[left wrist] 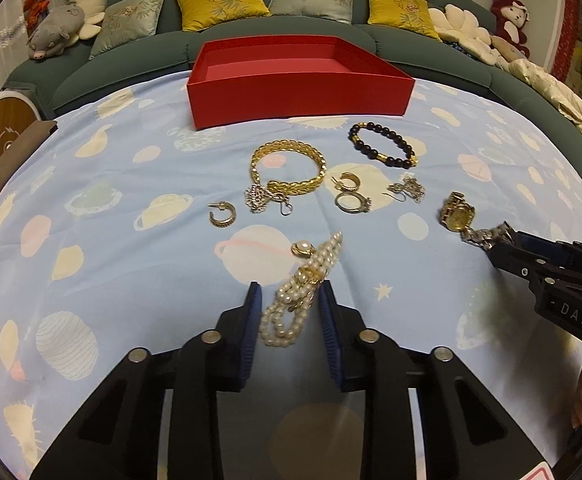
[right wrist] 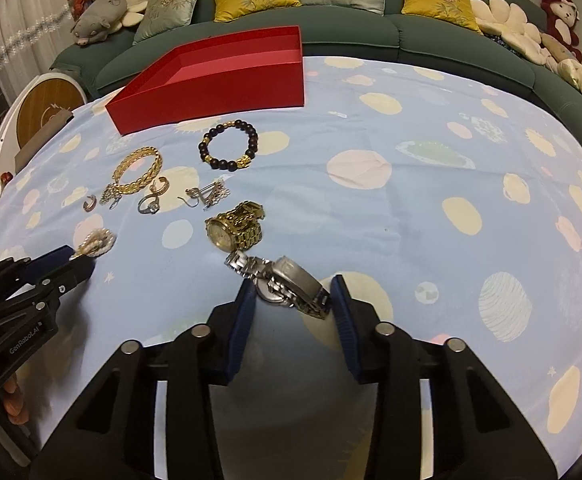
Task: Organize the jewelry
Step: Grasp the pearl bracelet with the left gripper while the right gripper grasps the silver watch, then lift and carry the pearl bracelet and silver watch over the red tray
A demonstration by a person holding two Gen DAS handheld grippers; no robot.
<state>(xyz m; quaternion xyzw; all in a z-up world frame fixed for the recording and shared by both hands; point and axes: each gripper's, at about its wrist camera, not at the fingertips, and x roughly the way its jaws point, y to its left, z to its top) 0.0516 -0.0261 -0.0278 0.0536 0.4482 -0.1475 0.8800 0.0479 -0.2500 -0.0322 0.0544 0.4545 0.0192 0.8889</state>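
Note:
A pearl bracelet [left wrist: 300, 292] lies on the blue cloth between the fingers of my left gripper [left wrist: 290, 294], which stands open around it. A silver watch [right wrist: 287, 284] lies between the fingers of my right gripper [right wrist: 293, 290], also open, the pads close to it. A gold watch [right wrist: 235, 226] lies just beyond. A gold chain bracelet [left wrist: 289, 168], a dark bead bracelet [left wrist: 385, 144], hoop earrings [left wrist: 222, 216] and rings [left wrist: 351, 200] are spread further out. The red open box [left wrist: 299, 80] stands at the far edge.
A green sofa [left wrist: 291, 36] with yellow and grey cushions curves behind the table, with plush toys at both ends. A round white and wood object [left wrist: 1, 136] stands at the left. The planet-print cloth [right wrist: 451, 200] stretches to the right.

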